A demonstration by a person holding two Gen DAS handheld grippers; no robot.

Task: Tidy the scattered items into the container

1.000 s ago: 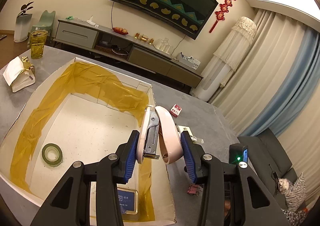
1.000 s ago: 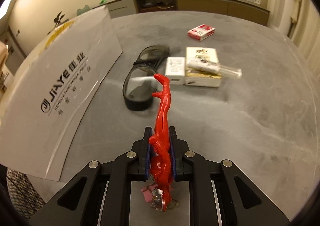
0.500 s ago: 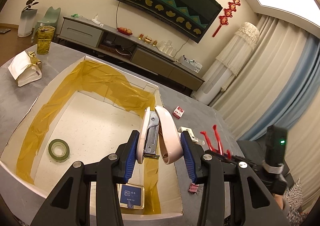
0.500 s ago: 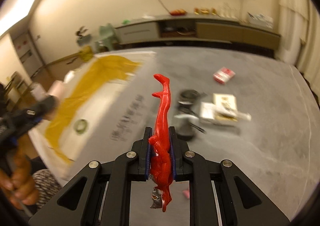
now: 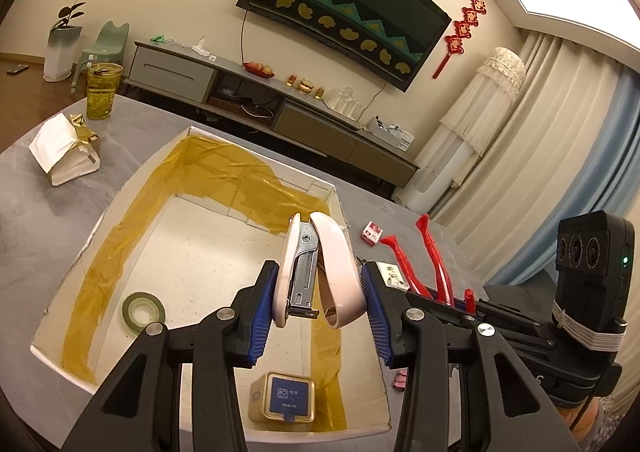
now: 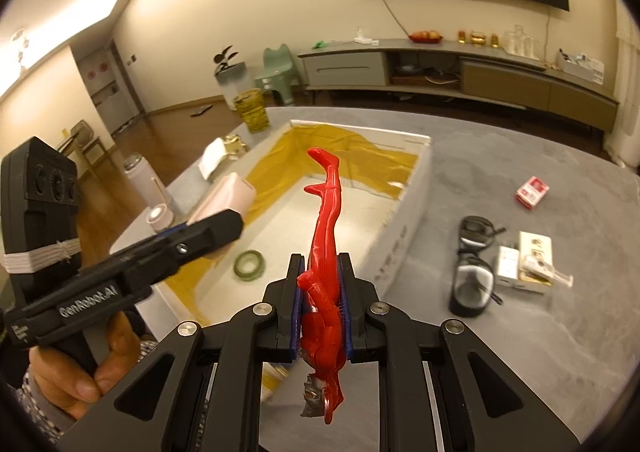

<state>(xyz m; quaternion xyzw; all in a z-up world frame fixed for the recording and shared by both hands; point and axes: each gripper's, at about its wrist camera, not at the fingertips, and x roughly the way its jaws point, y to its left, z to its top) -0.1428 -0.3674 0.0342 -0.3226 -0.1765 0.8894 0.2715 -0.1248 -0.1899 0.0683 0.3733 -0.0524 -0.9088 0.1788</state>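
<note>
Stapler [image 5: 320,270] and red figure [image 6: 326,252] are being clamped in my left and right jaws above the box [image 5: 132,188], positioned for dropping inside.

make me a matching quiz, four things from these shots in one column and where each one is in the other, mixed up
Things:
1. pink stapler
2. red action figure
3. green tape roll
4. safety glasses

Places:
a. on the grey table, outside the box
b. lying on the box floor
c. clamped in the left gripper
d. clamped in the right gripper

Pairs: 1-c, 2-d, 3-b, 4-a
</note>
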